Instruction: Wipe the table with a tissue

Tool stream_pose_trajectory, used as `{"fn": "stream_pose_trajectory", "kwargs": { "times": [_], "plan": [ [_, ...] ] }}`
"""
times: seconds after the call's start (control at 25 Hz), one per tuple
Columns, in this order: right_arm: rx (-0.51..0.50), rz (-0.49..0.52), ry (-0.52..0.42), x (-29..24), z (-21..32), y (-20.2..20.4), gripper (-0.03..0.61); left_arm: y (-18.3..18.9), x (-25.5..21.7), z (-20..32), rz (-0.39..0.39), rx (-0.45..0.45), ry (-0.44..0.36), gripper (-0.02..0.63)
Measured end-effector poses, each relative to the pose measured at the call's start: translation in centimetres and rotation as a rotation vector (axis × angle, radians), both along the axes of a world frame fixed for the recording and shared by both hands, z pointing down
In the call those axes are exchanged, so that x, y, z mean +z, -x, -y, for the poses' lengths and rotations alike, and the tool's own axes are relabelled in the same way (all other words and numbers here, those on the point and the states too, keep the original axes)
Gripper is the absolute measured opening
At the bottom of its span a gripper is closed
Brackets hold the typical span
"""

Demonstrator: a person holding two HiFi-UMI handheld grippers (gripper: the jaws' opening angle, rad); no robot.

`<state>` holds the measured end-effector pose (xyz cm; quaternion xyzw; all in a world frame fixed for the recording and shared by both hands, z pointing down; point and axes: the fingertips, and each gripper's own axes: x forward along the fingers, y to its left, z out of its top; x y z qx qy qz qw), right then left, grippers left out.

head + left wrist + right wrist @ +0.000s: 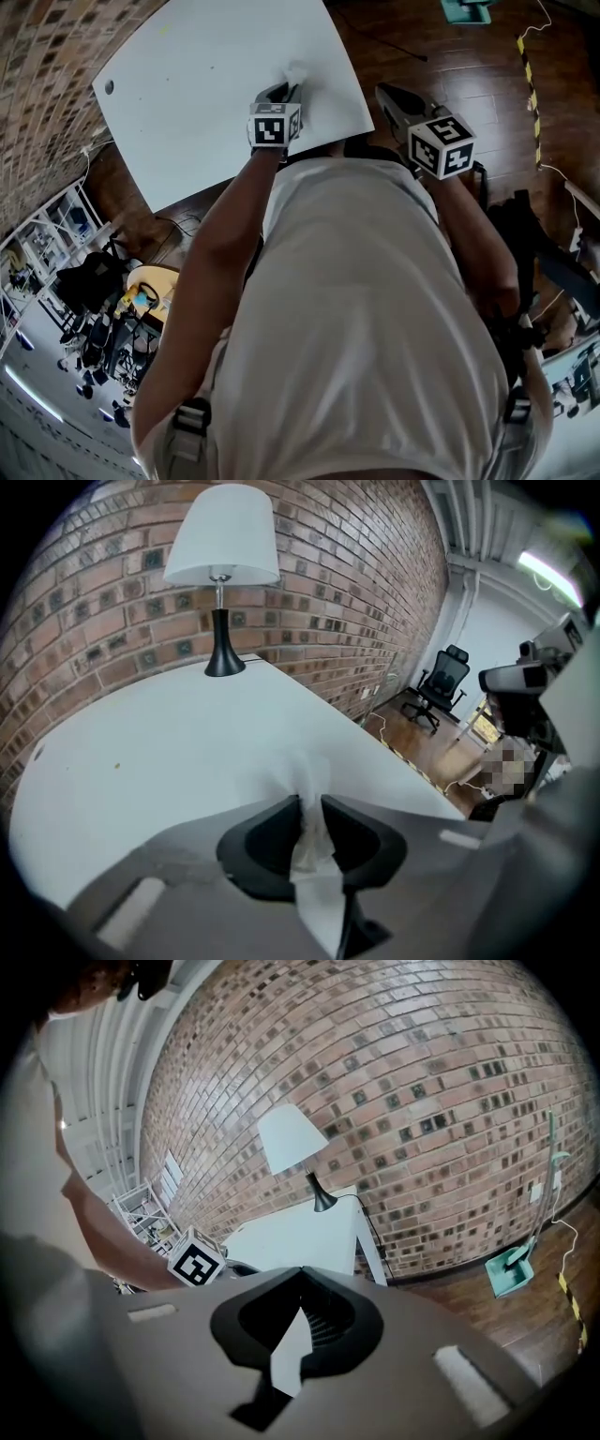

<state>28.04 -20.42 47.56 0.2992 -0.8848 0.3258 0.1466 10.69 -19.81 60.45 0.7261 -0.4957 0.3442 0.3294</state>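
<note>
A white tissue [296,71] rests on the white table [206,84] close to its right edge. My left gripper [286,89] is shut on it and points steeply down at the tabletop. In the left gripper view the tissue [309,850] is pinched between the black jaws of the left gripper [310,803], its crumpled end touching the table [169,752]. My right gripper [386,94] hovers off the table's right side over the wooden floor. In its own view the right gripper [300,1274] has its tips together and holds nothing.
A lamp [222,536] with a white shade and black base stands at the table's far end by the brick wall [356,583]. An office chair [441,682] stands beyond the table. A teal dustpan [511,1269] leans on the wall. Striped tape [528,70] crosses the floor.
</note>
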Motion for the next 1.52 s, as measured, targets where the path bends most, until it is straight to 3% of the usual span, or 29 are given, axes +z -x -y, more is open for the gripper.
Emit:
{"fn": "stream_pose_trajectory", "kwargs": {
  "times": [0.2,0.32,0.44,0.68,0.92,1.12,1.52],
  "plan": [
    [-0.019,0.018,0.000,-0.1,0.0,0.3,0.006,-3.4,-1.2,-1.8,-0.090,0.123,0.063,0.074],
    [-0.025,0.035,-0.012,-0.8,0.4,0.3,0.006,-3.3,-1.2,-2.9,-0.081,0.137,0.023,0.075],
    [-0.028,0.048,-0.018,-0.7,1.1,0.9,0.006,-0.4,-2.0,-3.2,-0.054,0.044,-0.013,0.077],
    [-0.059,0.047,-0.011,-0.4,1.4,3.3,0.006,7.6,-3.5,-4.0,-0.031,-0.230,-0.027,0.077],
    [-0.109,0.025,-0.017,-0.3,1.5,8.9,0.006,12.7,-4.2,-4.0,-0.023,-0.258,-0.059,0.080],
    [-0.144,-0.008,-0.024,-0.4,1.3,10.3,0.006,12.6,-4.6,-3.9,-0.035,-0.260,-0.069,0.080],
    [-0.181,-0.051,-0.002,0.4,-0.1,15.1,0.006,16.5,-3.7,-4.2,-0.093,-0.319,-0.075,0.080]
  ]
}}
